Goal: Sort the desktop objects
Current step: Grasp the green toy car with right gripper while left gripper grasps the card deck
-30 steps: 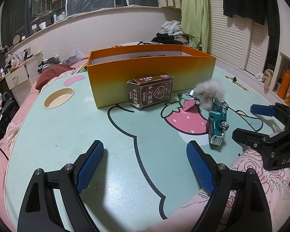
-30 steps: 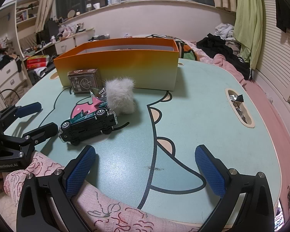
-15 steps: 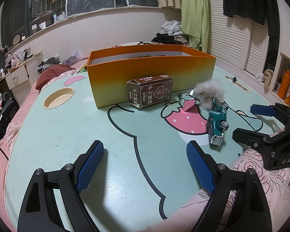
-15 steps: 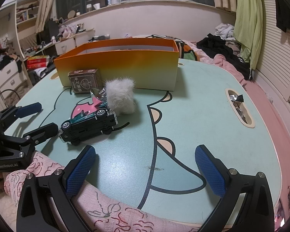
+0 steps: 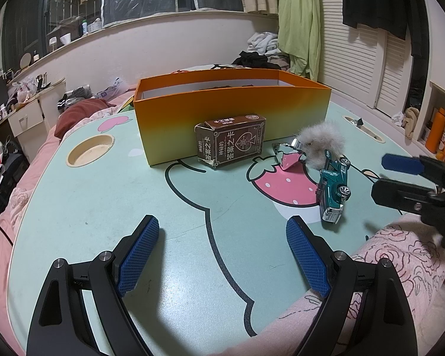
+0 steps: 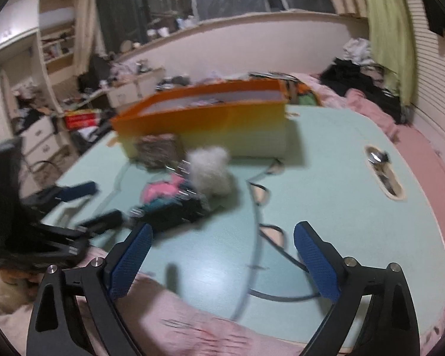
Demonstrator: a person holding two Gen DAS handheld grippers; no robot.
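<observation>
Both sets of fingers are spread with nothing between them; right gripper (image 6: 219, 262) just narrowed slightly, left gripper (image 5: 222, 255) hovers over the bench (image 5: 89, 207) near the toy car (image 5: 333, 185).

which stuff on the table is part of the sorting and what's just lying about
For the job: orange box, card box, toy car, fluffy ball, shiny clip.

Just lying about: clothes pile, green garment, orange bottle, pink blanket, cup hole in the table.

Bare table (image 5: 83, 207) lies open at left — card box (image 5: 230, 141), fluff ball (image 5: 322, 144), toy car (image 5: 334, 185) crowd the right.
</observation>
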